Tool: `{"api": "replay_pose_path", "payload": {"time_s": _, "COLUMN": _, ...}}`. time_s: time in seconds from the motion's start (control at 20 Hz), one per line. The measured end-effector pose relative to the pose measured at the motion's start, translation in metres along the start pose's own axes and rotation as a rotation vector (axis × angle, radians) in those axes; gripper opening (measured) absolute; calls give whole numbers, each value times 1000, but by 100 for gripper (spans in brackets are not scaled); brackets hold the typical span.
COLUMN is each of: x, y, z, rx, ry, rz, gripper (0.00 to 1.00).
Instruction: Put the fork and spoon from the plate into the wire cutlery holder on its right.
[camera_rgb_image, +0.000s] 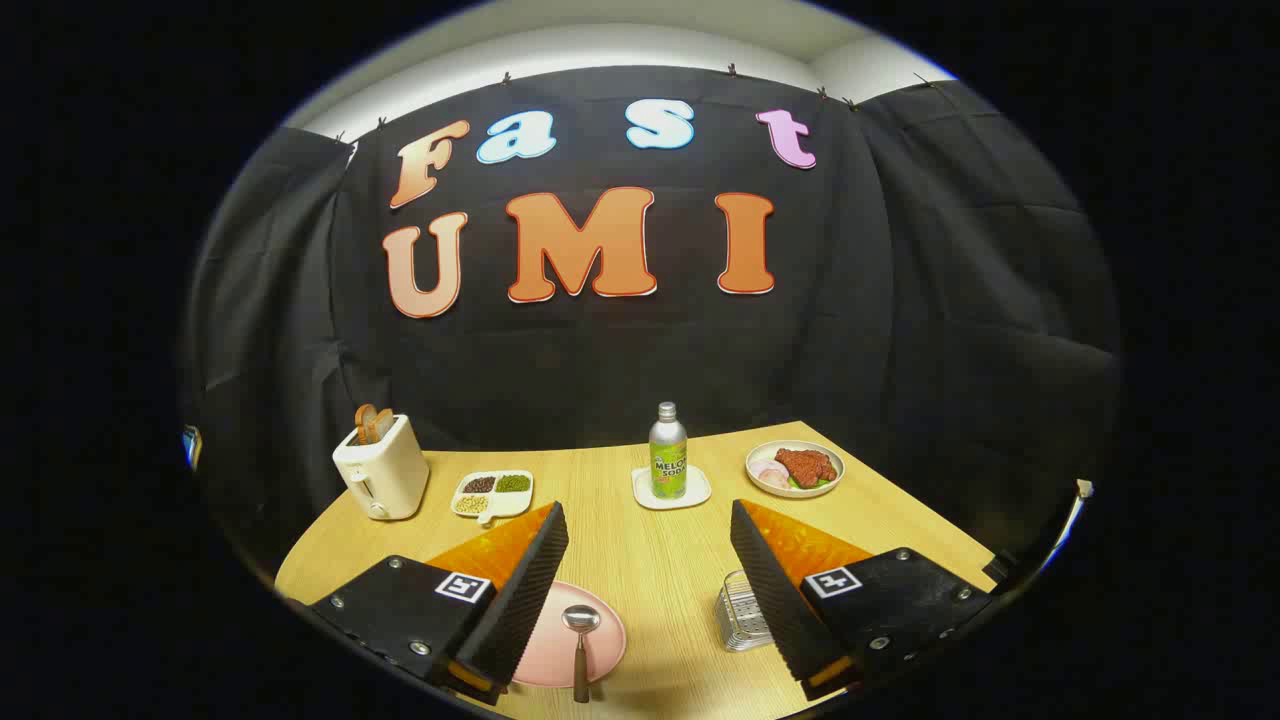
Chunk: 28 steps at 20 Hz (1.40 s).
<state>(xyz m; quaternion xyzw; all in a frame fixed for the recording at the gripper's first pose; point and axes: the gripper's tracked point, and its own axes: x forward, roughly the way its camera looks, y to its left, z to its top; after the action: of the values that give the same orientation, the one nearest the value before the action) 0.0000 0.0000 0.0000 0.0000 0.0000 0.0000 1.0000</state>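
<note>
A pink plate (605, 650) lies on the wooden table low between my fingers, partly hidden by the left finger (520, 590). A metal spoon (581, 630) rests on the plate, bowl pointing away, handle toward me. The wire cutlery holder (743, 612) stands to the plate's right, partly behind my right finger (775, 590). My gripper (648, 520) hovers above the table, open wide, with nothing between its fingers. I cannot make out a fork.
Farther back on the table (620, 550) stand a white toaster (382, 470) with bread, a divided dish of beans (493, 492), a green soda bottle (667, 452) on a white coaster, and a plate of food (796, 468).
</note>
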Motion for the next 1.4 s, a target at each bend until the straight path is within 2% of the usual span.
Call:
{"api": "replay_pose_path", "payload": {"time_s": 1.0, "x": 1, "y": 1, "z": 16, "rx": -13, "ry": -39, "rz": -8, "gripper": 98}}
{"api": "replay_pose_path", "payload": {"time_s": 1.4, "x": 5, "y": 20, "z": -5, "rx": -47, "ry": -29, "rz": 27, "gripper": 98}}
